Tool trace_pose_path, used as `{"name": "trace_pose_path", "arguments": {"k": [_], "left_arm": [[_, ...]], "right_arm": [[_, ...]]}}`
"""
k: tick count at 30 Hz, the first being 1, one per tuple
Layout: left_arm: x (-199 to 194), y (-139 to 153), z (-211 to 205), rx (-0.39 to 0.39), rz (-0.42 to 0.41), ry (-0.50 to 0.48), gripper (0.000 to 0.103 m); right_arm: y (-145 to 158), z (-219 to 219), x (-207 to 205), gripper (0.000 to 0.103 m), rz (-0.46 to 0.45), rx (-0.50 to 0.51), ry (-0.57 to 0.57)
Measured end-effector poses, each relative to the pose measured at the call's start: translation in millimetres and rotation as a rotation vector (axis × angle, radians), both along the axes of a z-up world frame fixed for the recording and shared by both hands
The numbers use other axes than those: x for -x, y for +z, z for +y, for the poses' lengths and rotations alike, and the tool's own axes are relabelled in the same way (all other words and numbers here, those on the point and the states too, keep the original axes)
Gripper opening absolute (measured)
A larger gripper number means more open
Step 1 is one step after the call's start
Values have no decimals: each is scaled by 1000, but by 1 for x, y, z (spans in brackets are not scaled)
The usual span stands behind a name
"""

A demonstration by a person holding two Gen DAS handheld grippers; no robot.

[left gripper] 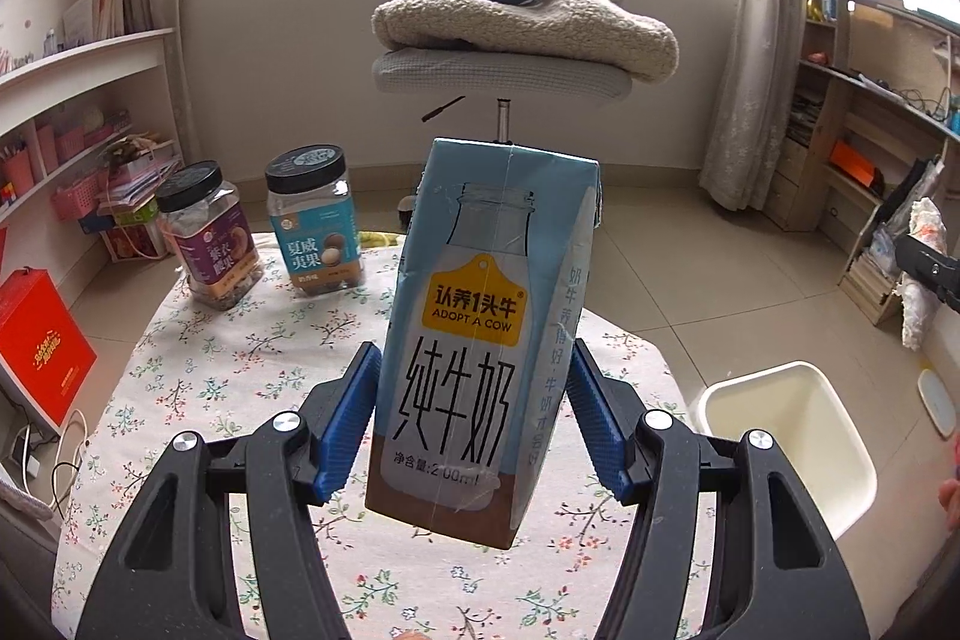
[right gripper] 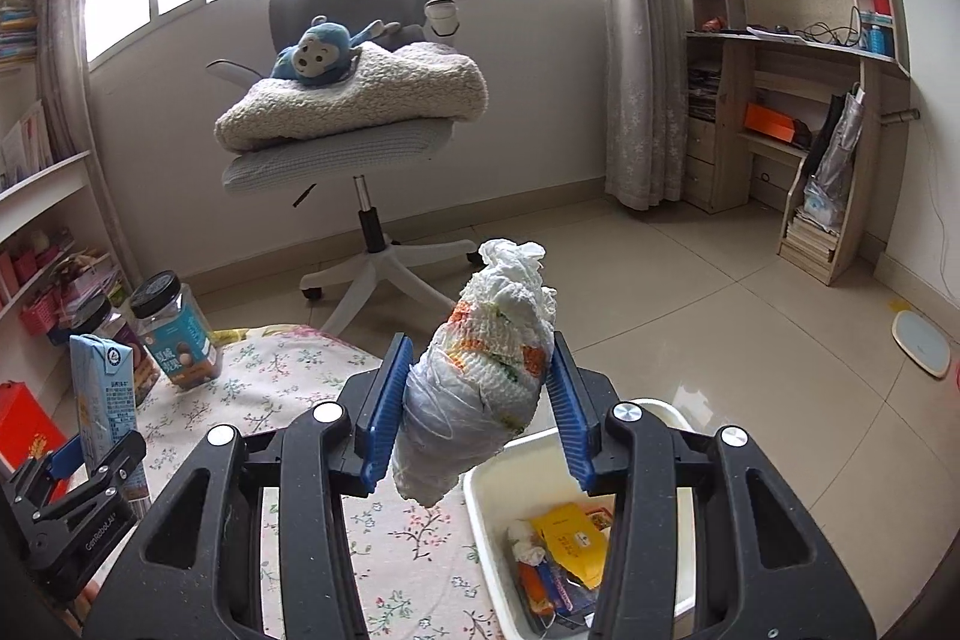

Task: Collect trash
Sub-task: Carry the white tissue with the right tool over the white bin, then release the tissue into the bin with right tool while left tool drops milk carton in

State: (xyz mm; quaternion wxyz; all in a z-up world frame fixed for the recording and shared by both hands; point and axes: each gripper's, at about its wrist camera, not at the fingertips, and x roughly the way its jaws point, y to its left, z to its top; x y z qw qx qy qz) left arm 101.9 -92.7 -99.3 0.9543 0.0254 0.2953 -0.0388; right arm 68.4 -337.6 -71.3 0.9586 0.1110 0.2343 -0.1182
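My left gripper is shut on a light-blue milk carton, held upright above the floral tablecloth. The same carton and left gripper show at the left edge of the right wrist view. My right gripper is shut on a crumpled white paper wad with orange and green print, held above the near corner of the white trash bin. The bin stands on the floor to the right of the table and holds a yellow packet and other scraps.
Two black-lidded snack jars stand at the table's far left. A grey office chair with a folded blanket and a blue plush monkey is beyond. Shelves line both walls. A red box sits left of the table.
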Motion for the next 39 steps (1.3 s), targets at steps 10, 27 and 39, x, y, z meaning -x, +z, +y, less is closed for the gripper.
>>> {"name": "trace_pose_path", "arguments": {"k": [10, 27, 39], "left_arm": [[9, -1, -82, -6, 15, -157, 62], [22, 1, -217, 5, 82, -366, 62], [28, 6, -268, -70, 130, -464, 86]], "right_arm": [[-1, -69, 25, 70, 0, -46, -165], [-7, -168, 83, 83, -55, -216, -419], [-6, -193, 124, 89, -129, -263, -540]]}}
